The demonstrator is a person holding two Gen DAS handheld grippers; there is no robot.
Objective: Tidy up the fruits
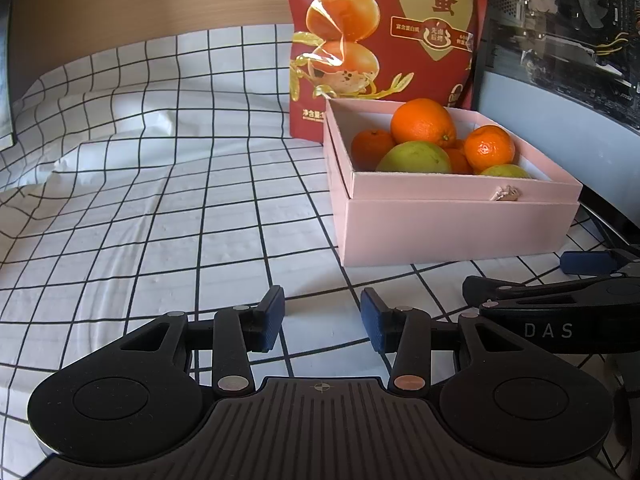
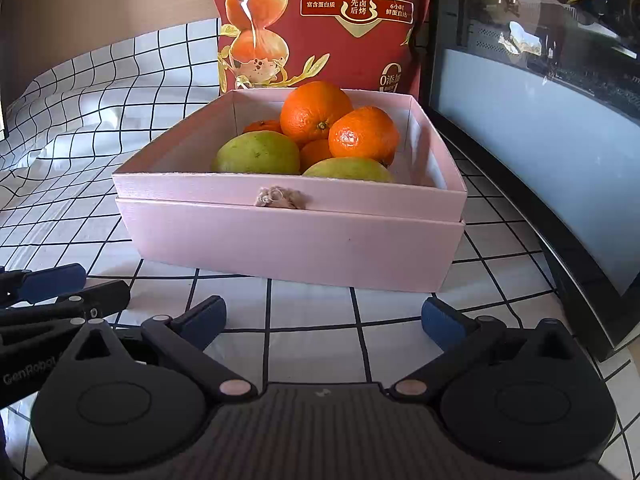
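Note:
A pink box (image 1: pixel 456 232) (image 2: pixel 288 240) stands on the checked cloth and holds several oranges, the biggest (image 1: pixel 423 122) (image 2: pixel 316 111) on top, and two green pears (image 1: pixel 414 158) (image 2: pixel 256 153). My left gripper (image 1: pixel 322 320) is open and empty, low over the cloth, left of and in front of the box. My right gripper (image 2: pixel 324 320) is open wide and empty, just in front of the box's front wall. The right gripper also shows at the right edge of the left wrist view (image 1: pixel 560 304).
A red snack bag (image 1: pixel 384 32) (image 2: pixel 324 20) stands behind the box. A dark computer case (image 1: pixel 568 60) (image 2: pixel 540 128) runs along the right side. The white checked cloth (image 1: pixel 160 220) stretches left, with folds toward the wall.

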